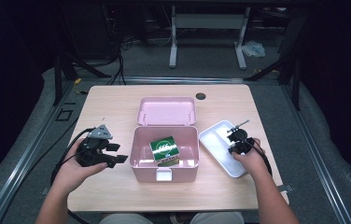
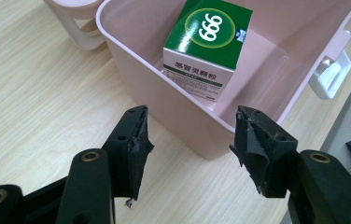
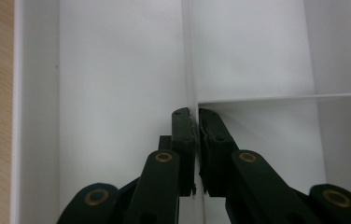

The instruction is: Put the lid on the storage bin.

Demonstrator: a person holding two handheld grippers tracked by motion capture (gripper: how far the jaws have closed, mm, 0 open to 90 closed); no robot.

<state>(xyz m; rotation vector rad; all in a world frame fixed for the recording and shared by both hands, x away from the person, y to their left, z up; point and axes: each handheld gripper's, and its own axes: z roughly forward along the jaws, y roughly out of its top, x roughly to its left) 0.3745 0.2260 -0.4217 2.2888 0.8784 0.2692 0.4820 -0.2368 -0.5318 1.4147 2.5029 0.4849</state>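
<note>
Two grippers: one per hand.
Left gripper (image 2: 190, 135): fingers spread, holding nothing, beside the pink box (image 2: 197, 121) on the tabletop (image 2: 38, 93).
Right gripper (image 3: 194, 122): fingers clenched on the white tray's (image 3: 117, 65) central divider (image 3: 188, 56).

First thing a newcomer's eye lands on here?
Most likely the green and white carton printed 999, standing inside the open pink plastic box at the table's middle, its lid lying just behind. To the right, the right claw is shut on the thin divider wall of the white plastic tray. The left claw is open, beside the box.
</note>
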